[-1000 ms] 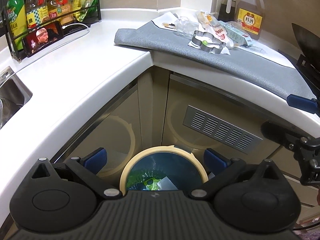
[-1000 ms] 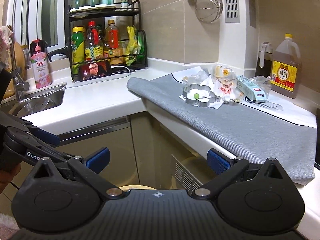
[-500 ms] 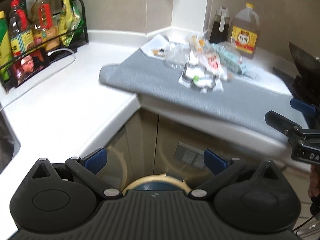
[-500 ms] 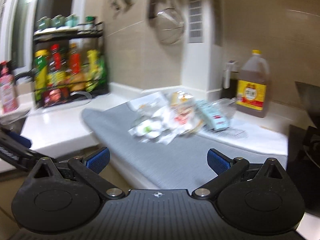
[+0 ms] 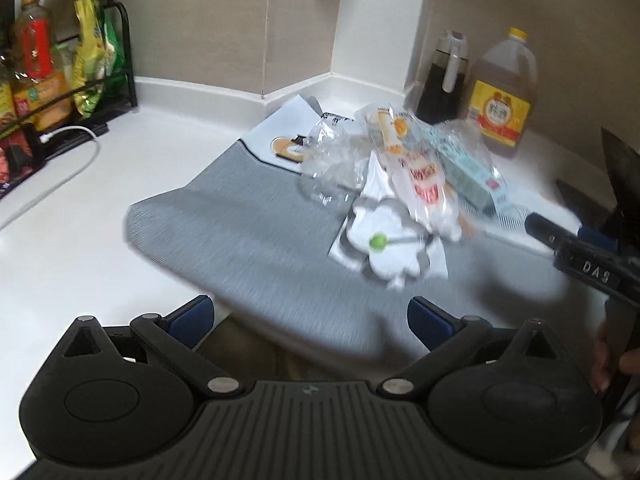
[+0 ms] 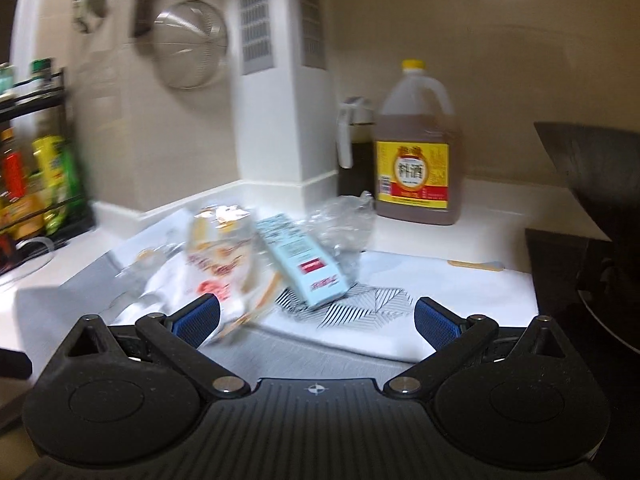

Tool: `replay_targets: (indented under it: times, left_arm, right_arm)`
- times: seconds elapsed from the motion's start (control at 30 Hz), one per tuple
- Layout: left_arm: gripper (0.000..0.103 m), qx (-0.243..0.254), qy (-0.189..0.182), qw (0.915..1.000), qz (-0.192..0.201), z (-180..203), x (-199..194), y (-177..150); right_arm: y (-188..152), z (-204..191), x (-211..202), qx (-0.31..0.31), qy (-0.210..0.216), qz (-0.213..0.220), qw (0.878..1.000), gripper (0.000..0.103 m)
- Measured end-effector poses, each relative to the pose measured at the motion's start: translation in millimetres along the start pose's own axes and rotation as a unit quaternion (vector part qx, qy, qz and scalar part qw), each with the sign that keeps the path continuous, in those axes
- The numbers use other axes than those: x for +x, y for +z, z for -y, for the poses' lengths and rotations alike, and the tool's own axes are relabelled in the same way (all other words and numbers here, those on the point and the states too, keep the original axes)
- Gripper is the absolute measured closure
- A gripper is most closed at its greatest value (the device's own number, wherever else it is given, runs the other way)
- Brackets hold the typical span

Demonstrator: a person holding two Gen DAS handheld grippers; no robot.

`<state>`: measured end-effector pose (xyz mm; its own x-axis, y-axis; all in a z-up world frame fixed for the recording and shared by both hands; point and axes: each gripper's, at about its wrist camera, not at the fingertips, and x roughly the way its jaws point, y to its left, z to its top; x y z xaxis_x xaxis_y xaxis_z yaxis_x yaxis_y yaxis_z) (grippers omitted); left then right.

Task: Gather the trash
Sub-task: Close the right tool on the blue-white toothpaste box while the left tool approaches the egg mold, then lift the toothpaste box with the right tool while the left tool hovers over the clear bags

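Left gripper point(image 5: 310, 320): blue-padded jaws spread wide, nothing between them, poised above the near edge of the grey mat point(image 5: 256, 248); right gripper point(image 6: 316, 318): jaws equally wide, empty, its body lettered "DAS" in the left view. Trash pile point(image 5: 400, 200) on the mat's far part: white flower-shaped tray with green ball point(image 5: 377, 241), red-printed wrapper, pale blue carton point(image 6: 304, 264), clear plastic; print blurred. Behind, yellow-labelled jug point(image 6: 416, 160), characters unreadable.

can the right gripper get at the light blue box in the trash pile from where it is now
Probably yes. The right gripper is open and empty, and the light blue box lies just ahead between its fingers, with only flat cloth between. A crumpled wrapper crowds its left side.
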<state>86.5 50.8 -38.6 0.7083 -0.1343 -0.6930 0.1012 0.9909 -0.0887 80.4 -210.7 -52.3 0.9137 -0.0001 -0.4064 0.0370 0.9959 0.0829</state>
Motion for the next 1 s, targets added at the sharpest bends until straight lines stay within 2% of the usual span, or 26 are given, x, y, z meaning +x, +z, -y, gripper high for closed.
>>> replay_targets:
  times: [0.07, 0.2, 0.57, 0.6, 0.63, 0.67, 0.7, 0.77, 0.83, 0.87, 0.93, 1.0]
  left_arm:
    - [0.000, -0.010, 0.004, 0.9999, 0.000, 4, 16, 11]
    - [0.000, -0.034, 0.002, 0.9992, -0.022, 8, 46, 24]
    - [0.000, -0.014, 0.016, 0.9994, -0.028, 31, 78, 27]
    - [0.000, -0.016, 0.017, 0.9993, -0.029, 31, 79, 28]
    - [0.000, -0.017, 0.017, 0.9993, -0.028, 31, 80, 28]
    - [0.000, -0.016, 0.018, 0.9993, -0.027, 31, 80, 28]
    - [0.005, -0.011, 0.018, 0.9995, -0.025, 32, 79, 28]
    - [0.022, 0.003, 0.020, 0.9996, -0.019, 33, 76, 26]
    - [0.040, 0.015, 0.026, 0.9994, -0.017, 32, 74, 24]
    - [0.044, 0.015, 0.026, 0.9994, -0.014, 30, 71, 23]
    - [0.062, 0.010, 0.011, 0.9998, -0.014, 25, 67, 22]
    - [0.072, 0.003, 0.001, 0.9999, -0.015, 20, 63, 20]
  right_arm:
    - [6, 3, 20, 0.023, -0.001, -0.027, 0.999, 0.000]
    - [14, -3, 46, 0.011, -0.039, -0.002, 0.999, 0.000]
    - [27, -5, 114, 0.001, -0.045, -0.061, 0.997, 0.001]
    - [27, -3, 116, 0.005, -0.036, -0.066, 0.997, 0.010]
    - [26, -1, 116, 0.012, -0.022, -0.066, 0.998, 0.036]
    - [25, 1, 113, 0.022, -0.004, -0.064, 0.998, 0.049]
    - [24, 4, 110, 0.033, 0.015, -0.063, 0.997, 0.054]
    - [21, 4, 101, 0.036, 0.029, -0.055, 0.997, 0.059]
    - [19, 2, 88, 0.025, 0.027, -0.047, 0.998, 0.060]
    - [17, 1, 80, 0.022, 0.027, -0.044, 0.998, 0.060]
    - [15, 3, 61, 0.020, 0.031, -0.048, 0.998, 0.060]
    - [9, 7, 42, 0.028, 0.045, -0.054, 0.997, 0.060]
